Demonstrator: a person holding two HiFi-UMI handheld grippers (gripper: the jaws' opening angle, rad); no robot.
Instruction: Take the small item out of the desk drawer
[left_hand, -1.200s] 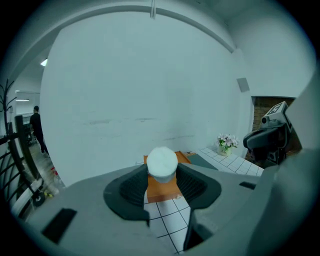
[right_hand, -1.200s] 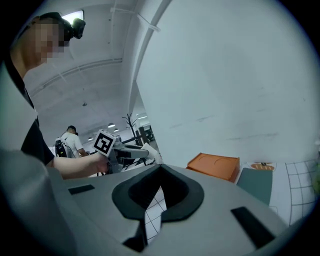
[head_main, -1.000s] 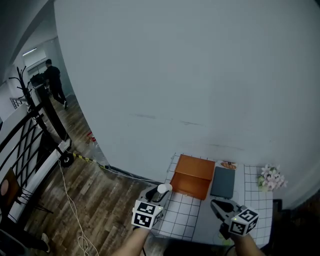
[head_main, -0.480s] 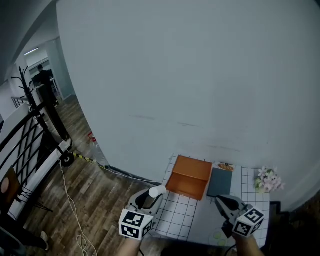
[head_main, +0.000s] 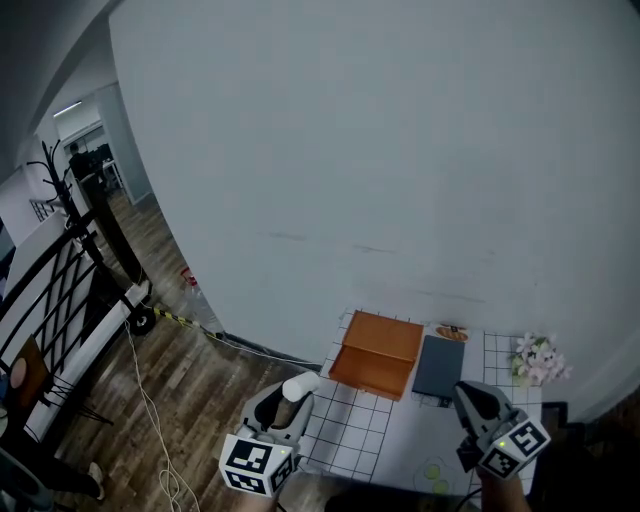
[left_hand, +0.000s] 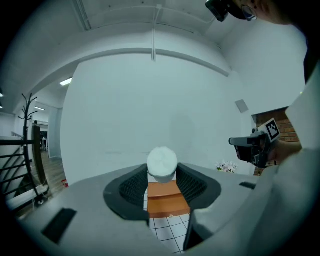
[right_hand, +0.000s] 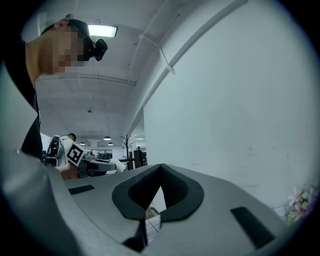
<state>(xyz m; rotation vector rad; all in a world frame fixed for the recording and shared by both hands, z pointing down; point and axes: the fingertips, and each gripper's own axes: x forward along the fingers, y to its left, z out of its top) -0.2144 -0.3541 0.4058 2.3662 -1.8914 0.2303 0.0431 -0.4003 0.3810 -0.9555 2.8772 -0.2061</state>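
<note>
Small white item (left_hand: 162, 163): rounded lump, clamped between the 2 jaws of the left gripper (head_main: 287, 398), dark ribbed pads pressing on both sides. In the head view it sits off the table, at the left edge of the white grid-lined table (head_main: 365, 430), with wood floor (head_main: 190, 400) below and to its left. Left gripper's marker cube (head_main: 250, 463) low in frame.

Just right of the item, apart from it: orange box (head_main: 378, 352) on the table near the wall. In the left gripper view the box lies straight ahead below the item, a small knob on its front face.

Dark grey flat thing (head_main: 441, 366) just beside the box's right side; cannot tell what it is.

Right gripper (head_main: 468, 396) over the table's right part, level with the left one. Its own view shows the 2 jaws clenched tip to tip, nothing between them.

Pale flowers (head_main: 538, 357) at the far right corner of the table, against the wall.
</note>
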